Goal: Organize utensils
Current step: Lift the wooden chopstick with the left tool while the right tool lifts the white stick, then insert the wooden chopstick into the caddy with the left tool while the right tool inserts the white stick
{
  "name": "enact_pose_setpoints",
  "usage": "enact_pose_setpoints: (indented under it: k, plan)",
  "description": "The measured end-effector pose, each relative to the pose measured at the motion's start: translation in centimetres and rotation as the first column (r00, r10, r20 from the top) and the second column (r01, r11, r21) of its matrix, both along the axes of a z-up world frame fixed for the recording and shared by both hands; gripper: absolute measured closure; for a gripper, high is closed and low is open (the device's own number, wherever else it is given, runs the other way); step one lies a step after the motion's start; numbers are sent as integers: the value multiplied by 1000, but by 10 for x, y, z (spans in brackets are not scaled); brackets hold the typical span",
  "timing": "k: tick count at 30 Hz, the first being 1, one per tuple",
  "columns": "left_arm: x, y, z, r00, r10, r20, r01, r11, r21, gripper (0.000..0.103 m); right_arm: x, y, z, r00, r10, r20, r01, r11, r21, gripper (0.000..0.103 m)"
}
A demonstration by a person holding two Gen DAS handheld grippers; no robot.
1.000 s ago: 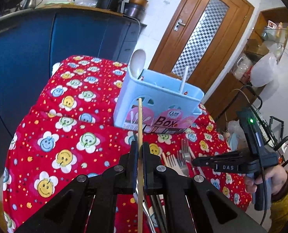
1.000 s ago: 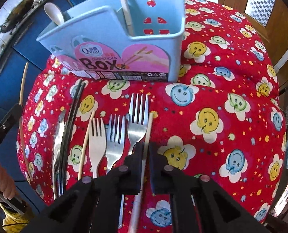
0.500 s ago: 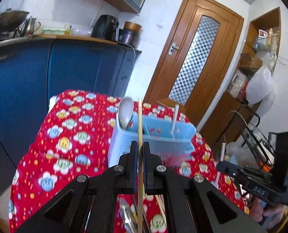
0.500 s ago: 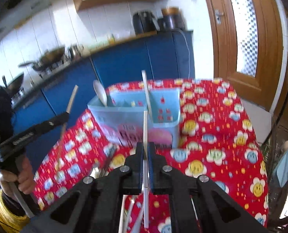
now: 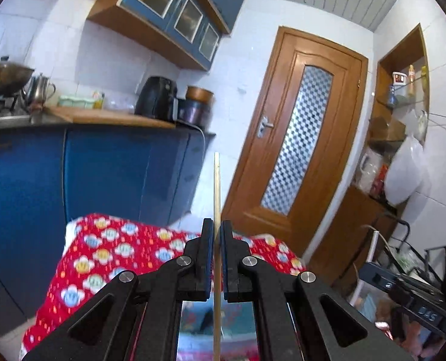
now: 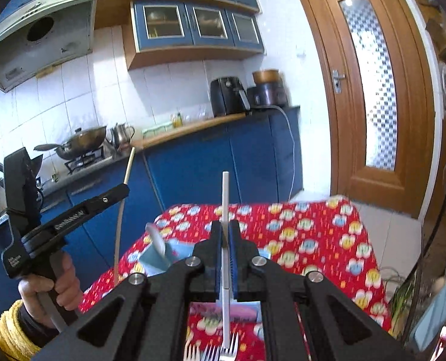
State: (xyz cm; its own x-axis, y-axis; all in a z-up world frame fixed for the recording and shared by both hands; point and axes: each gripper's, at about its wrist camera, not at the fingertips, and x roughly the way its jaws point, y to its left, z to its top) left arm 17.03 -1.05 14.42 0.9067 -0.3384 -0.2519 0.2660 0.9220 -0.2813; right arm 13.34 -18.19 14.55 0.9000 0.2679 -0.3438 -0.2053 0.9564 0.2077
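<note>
My left gripper [image 5: 216, 225] is shut on a thin wooden chopstick [image 5: 216, 180] that stands upright above the red smiley tablecloth [image 5: 117, 249]. The light blue utensil box [image 5: 216, 325] shows low between the gripper's arms. My right gripper [image 6: 225, 225] is shut on a white chopstick [image 6: 225, 192], also upright. Below it lie the blue box [image 6: 174, 251], with a white spoon [image 6: 158, 242] in it, and forks [image 6: 213, 352] on the cloth. In the right wrist view the left gripper [image 6: 125, 188] hangs at the left with its wooden chopstick [image 6: 122, 210], held by a hand [image 6: 51, 288].
Blue kitchen cabinets [image 5: 102, 174] and a counter with an air fryer [image 5: 156, 99] stand behind the table. A wooden door [image 5: 298, 150] is at the back right, beside shelves with bags [image 5: 403, 174]. A wok [image 6: 84, 141] sits on the stove.
Both grippers have risen and tipped upward with their chopsticks. The box, forks and cloth have dropped toward the bottom of both views, and the kitchen wall now fills them.
</note>
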Motion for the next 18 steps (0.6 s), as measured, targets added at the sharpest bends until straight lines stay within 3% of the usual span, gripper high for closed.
enact_pose_setpoints:
  k: [6,10,18]
  plan:
    - [24,-7,-4,992,96,86,-99,995,24,98,23,4,3,997,-33,62,35,999,-20,97]
    - [36,-9,-16,988,118,96,-122,992,36,98,35,8,-5,995,-51,91,56,997,-48,97]
    - [31,-8,-48,975,167,143,-179,981,71,98,54,13,-34,999,-33,43,36,997,-71,97]
